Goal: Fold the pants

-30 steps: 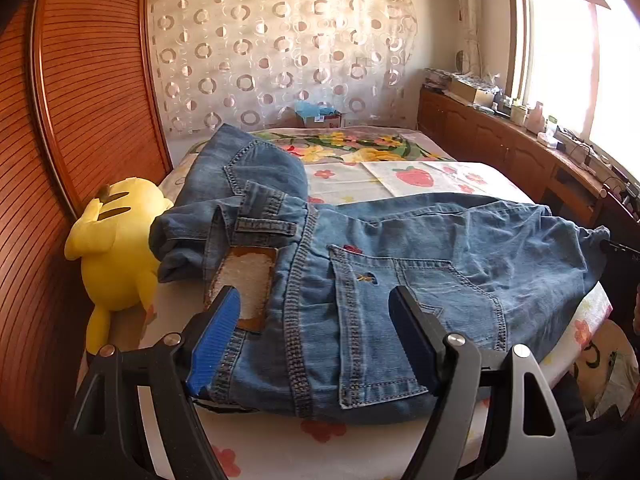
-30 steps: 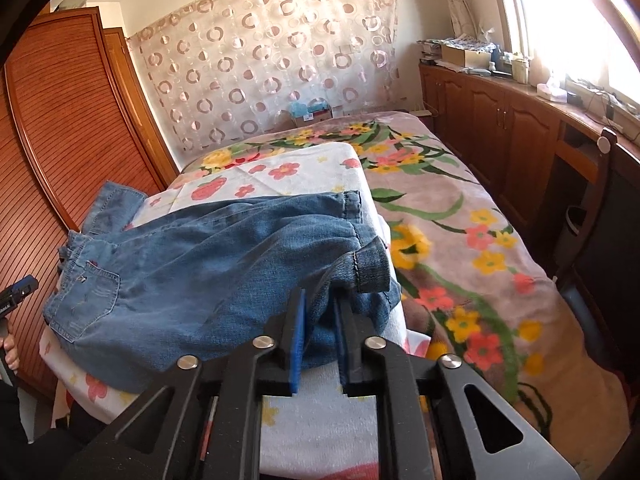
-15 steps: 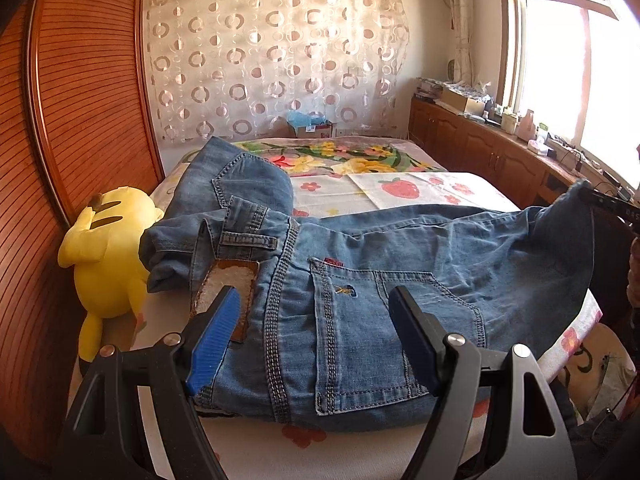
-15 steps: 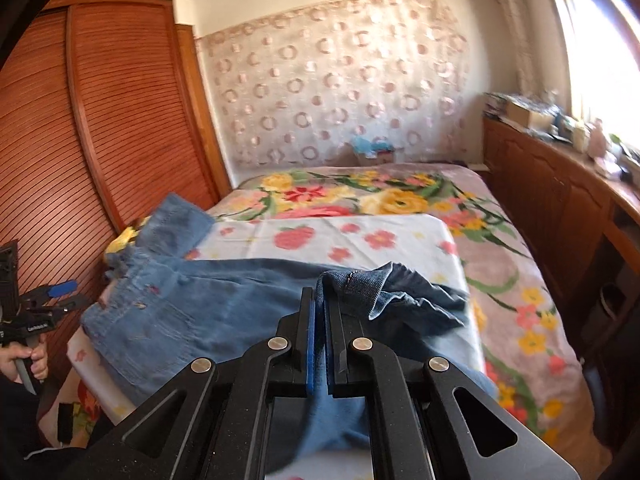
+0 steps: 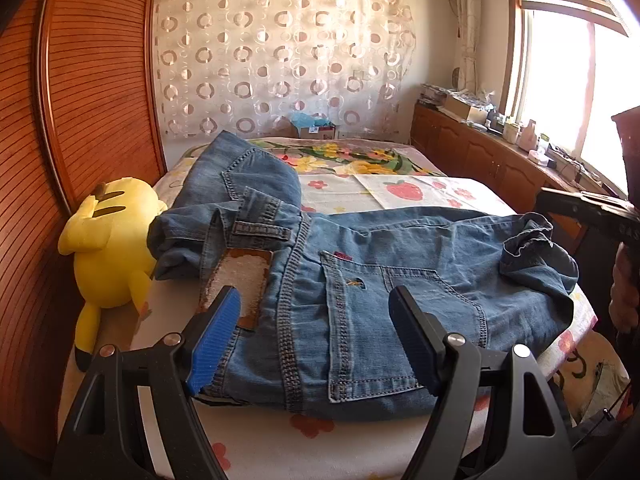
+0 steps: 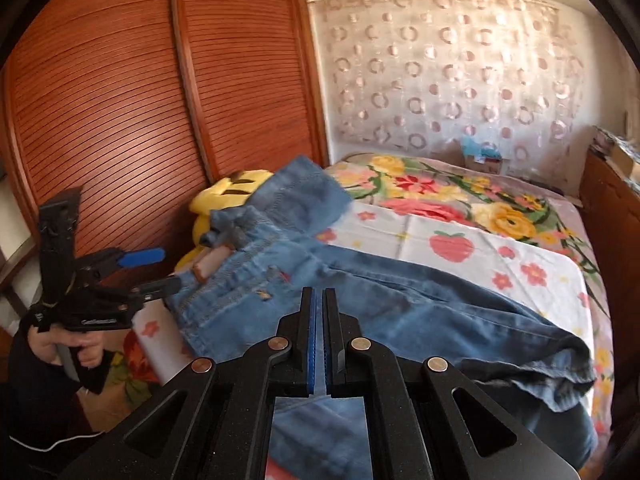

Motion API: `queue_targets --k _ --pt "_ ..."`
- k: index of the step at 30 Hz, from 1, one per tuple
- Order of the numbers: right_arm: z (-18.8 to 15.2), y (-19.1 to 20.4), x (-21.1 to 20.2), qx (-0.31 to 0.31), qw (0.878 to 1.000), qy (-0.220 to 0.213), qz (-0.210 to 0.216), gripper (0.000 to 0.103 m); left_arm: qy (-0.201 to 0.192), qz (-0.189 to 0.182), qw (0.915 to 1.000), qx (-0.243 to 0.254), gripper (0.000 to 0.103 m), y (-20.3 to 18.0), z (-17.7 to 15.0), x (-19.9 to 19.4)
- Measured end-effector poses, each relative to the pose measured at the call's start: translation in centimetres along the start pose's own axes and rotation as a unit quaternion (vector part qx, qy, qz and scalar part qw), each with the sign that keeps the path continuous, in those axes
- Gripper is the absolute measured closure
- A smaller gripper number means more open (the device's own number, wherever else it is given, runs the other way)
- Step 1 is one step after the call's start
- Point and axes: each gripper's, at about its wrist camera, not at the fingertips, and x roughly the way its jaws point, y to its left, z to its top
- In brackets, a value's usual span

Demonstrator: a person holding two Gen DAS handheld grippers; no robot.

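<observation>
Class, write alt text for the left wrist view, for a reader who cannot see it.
Blue jeans lie crumpled across a floral bed, waistband and back pocket nearest the camera. The left gripper hovers open above them, holding nothing. A yellow plush toy sits at the left, against a wooden wardrobe.

Bed [image 5: 280, 444] under my grippers.
I see the jeans [image 5: 400, 280] spread across its floral sheet, a yellow plush toy [image 5: 112, 248] beside them.

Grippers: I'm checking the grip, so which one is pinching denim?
The right gripper, shut on the jeans; the left gripper hangs open above the waistband.
</observation>
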Motion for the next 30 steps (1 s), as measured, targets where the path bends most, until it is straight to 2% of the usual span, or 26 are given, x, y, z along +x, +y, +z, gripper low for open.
queue_targets --k 1,3,5,10,12,17,23,27,28,29,30 --pt "0.0 -0.9 -0.3 0.005 1.0 -0.001 -0.025 0.097 0.002 -0.002 1.0 0.001 0.026 -0.2 0.0 0.2" --pt "-0.6 -2.9 -0.9 0.017 0.998 0.006 -0.056 0.08 0.004 -0.008 1.0 0.004 0.026 -0.7 0.0 0.6" --pt "-1.4 -4.4 -1.2 0.033 0.996 0.016 -0.076 0.069 0.007 -0.014 0.9999 0.008 0.026 -1.3 -0.1 0.9" --pt "-3.5 -5.4 -0.2 0.063 0.992 0.058 -0.095 0.066 0.013 -0.026 0.9995 0.012 0.026 -2.6 -0.3 1.8" --pt "-3.7 -5.3 0.8 0.07 0.99 0.072 -0.095 0.061 0.016 -0.03 0.9993 0.014 0.026 -3.0 -0.4 2.0" --pt "-3.1 -5.7 2.3 0.096 0.988 0.092 -0.082 0.053 0.02 -0.034 0.999 0.02 0.026 -3.6 -0.5 2.1" --pt "-2.0 -6.4 5.8 0.106 0.981 0.121 -0.107 0.05 0.021 -0.035 0.999 0.017 0.026 -3.4 -0.6 2.1" --pt "-1.7 -7.1 7.5 0.11 0.976 0.131 -0.132 0.051 0.023 -0.036 0.999 0.016 0.026 -3.3 -0.7 2.1" --pt "-1.5 -7.3 7.7 0.115 0.976 0.129 -0.131 0.054 0.024 -0.036 0.999 0.015 0.026 -3.3 -0.7 2.1" --pt "-1.9 -7.3 7.6 0.116 0.977 0.126 -0.13 0.082 0.024 -0.036 0.999 0.015 0.026 -3.2 -0.8 2.1" --pt "-1.9 -7.2 7.7 0.112 0.977 0.124 -0.129 0.098 0.024 -0.036 0.999 0.014 0.026 -3.1 -0.7 2.1"
